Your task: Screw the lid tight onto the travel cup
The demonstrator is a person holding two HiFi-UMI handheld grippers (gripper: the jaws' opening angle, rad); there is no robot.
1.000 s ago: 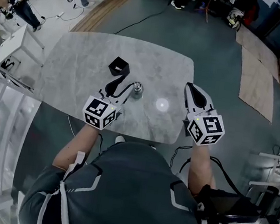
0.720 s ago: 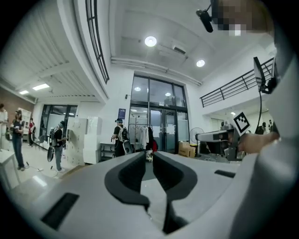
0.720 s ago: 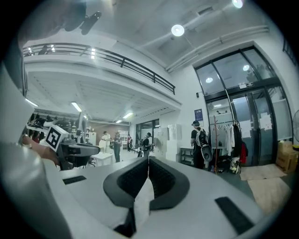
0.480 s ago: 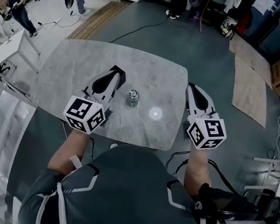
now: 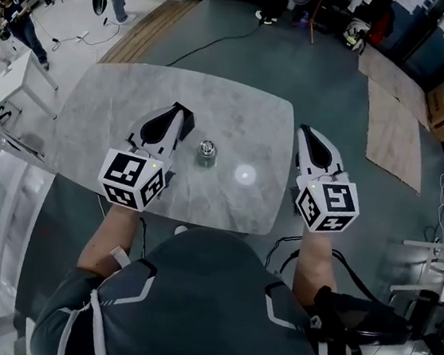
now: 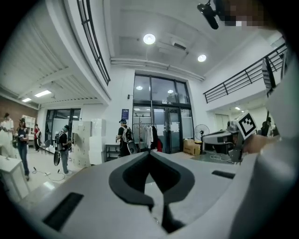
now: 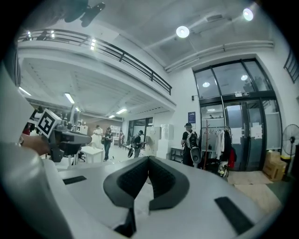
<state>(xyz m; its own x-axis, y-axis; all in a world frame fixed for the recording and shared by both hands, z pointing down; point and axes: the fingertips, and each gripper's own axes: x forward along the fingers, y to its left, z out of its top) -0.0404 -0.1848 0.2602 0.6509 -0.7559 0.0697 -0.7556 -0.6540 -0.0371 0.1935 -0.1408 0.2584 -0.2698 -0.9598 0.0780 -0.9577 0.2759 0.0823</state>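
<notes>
At the left of the head view the left gripper (image 5: 183, 111) hangs over the grey marble worktop (image 5: 239, 102), its jaws pressed together with nothing between them, as its own view confirms. Just to its right the travel cup (image 5: 206, 152) stands upright on the worktop, its shiny silver top facing the camera, apart from both grippers and nearer the left one. Further right, at the worktop's edge, the right gripper (image 5: 304, 130) is likewise closed and empty. Only the head view shows the cup and worktop. The gripper views look level across a hall instead, at tall glass doors (image 6: 159, 116), a clothes rack (image 7: 216, 135) and standing people (image 6: 63, 140). Each also catches the other gripper's marker cube. A blue sign (image 7: 192, 116) hangs beside the doors, too small to read; the cubes carry only black-and-white square patterns.
</notes>
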